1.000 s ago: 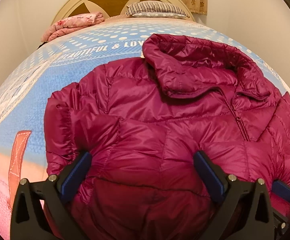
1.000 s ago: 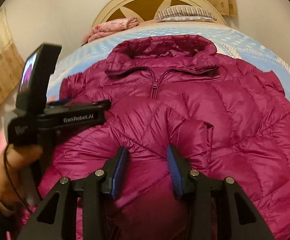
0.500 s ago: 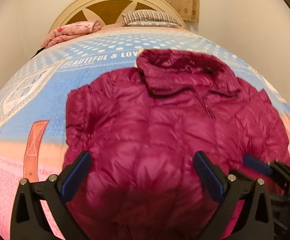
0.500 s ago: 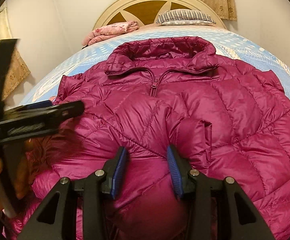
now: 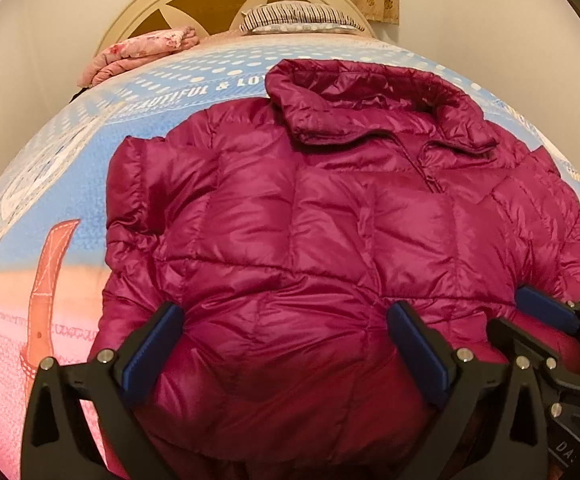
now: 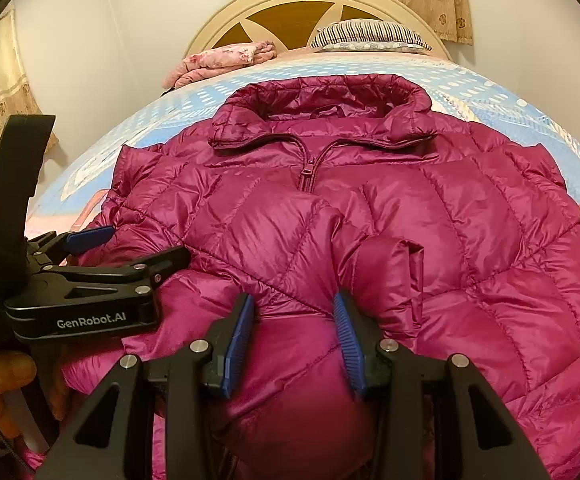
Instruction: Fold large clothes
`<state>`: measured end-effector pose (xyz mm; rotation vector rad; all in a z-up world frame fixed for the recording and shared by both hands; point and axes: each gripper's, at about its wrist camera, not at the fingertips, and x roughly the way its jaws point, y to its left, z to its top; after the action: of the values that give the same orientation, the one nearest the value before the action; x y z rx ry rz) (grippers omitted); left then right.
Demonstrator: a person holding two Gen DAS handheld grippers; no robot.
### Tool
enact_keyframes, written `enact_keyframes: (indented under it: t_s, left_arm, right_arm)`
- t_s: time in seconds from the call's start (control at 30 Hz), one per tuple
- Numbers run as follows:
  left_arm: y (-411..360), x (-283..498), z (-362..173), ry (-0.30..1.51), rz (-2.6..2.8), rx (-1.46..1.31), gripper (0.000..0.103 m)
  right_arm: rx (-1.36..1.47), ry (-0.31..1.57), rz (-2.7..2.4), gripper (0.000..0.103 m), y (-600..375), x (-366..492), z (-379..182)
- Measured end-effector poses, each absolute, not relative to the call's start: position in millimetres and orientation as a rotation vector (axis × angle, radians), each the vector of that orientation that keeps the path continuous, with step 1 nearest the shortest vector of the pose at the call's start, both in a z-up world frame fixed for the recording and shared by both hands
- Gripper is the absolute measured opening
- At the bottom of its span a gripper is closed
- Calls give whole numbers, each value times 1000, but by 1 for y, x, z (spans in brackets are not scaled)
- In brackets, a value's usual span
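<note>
Hovering over the jacket (image 6: 429, 248) below its collar (image 6: 321, 120), my right claw (image 6: 293, 332) straddles a puffy fold, apparently pinching it. My left claw (image 5: 286, 356) gapes empty; slick, light, springy, so I'd grip quilted seams.

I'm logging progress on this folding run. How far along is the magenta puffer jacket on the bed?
Done: the magenta quilted puffer jacket lies front-up, zipped, both sleeves folded across its chest. In hand: the right gripper straddles a bulge of the lower front; the left gripper stands wide open over the hem. Left: folding the body up toward the collar.
</note>
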<state>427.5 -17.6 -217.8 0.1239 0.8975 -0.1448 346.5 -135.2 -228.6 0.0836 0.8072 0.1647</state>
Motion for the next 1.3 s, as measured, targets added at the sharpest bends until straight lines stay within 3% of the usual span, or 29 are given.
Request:
enact_keyframes:
  t_s: [1.3]
  left_arm:
    - [-15,427,-218,892,-154,104,103]
  right_arm:
    - [44,846,196,46,-133,351,-224]
